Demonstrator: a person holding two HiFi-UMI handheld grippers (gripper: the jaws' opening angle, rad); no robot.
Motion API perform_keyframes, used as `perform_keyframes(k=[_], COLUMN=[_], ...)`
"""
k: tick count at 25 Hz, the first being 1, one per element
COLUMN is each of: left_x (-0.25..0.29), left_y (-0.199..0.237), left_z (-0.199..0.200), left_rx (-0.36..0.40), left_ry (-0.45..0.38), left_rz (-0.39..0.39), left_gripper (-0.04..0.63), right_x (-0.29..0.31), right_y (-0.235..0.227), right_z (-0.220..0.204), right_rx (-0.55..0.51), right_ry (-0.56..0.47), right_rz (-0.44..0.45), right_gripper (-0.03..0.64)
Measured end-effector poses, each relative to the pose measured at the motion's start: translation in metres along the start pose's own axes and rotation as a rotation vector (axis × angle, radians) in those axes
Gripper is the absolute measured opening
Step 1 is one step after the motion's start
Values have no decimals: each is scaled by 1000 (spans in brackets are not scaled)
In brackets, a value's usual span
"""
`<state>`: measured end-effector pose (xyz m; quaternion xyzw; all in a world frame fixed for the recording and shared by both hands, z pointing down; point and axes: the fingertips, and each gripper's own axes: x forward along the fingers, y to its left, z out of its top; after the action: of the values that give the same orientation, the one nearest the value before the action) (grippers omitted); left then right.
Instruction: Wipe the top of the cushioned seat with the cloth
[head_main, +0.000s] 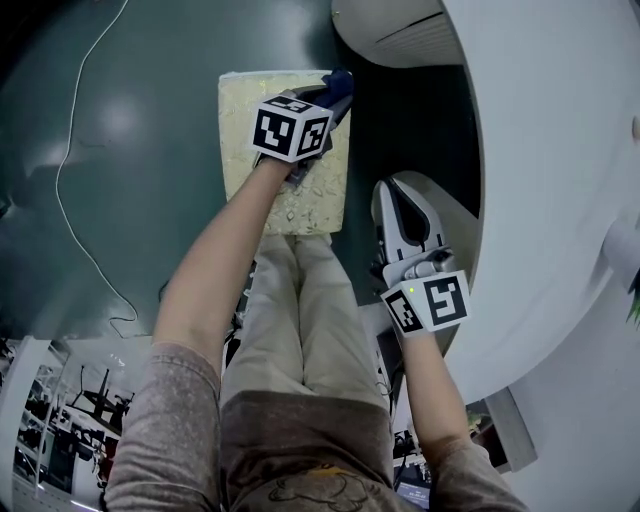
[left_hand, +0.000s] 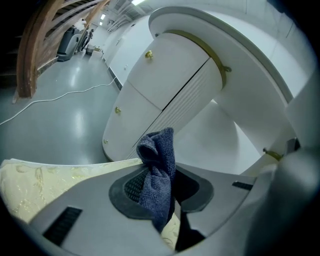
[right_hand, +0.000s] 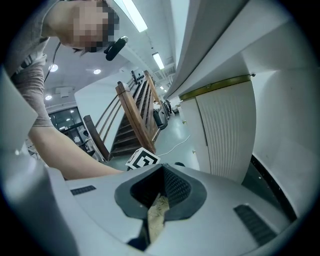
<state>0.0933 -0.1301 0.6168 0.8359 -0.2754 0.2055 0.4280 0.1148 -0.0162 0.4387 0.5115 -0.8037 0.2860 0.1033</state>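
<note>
Head view, left gripper (head_main: 327, 101) pinching cloth (head_main: 340, 79) over seat (head_main: 247, 145)

White cable (head_main: 60, 175) — glossy floor (head_main: 150, 200)

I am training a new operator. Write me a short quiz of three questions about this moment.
1. True or false: the left gripper holds the cloth over the cushioned seat.
2. The cloth's colour is: A) dark blue B) red C) white.
3. Fill in: the right gripper holds nothing, and its jaws are ____.
Key: 1 true; 2 A; 3 shut.
</note>
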Motion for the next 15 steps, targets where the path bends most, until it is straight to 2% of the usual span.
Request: perform_keyframes(k=[10,15], left_x=[14,-2], left_y=[-49,-53], left_z=[-9,-1], left_rx=[-27,-57], left_ry=[10,-26], left_rz=[-154,-174], left_gripper=[98,98], right_x=[-3,-4], right_y=[2,2], right_z=[-2,-4], right_rx=[-2,-5], right_ry=[2,7], right_rz=[1,1], right_gripper=[-2,-2])
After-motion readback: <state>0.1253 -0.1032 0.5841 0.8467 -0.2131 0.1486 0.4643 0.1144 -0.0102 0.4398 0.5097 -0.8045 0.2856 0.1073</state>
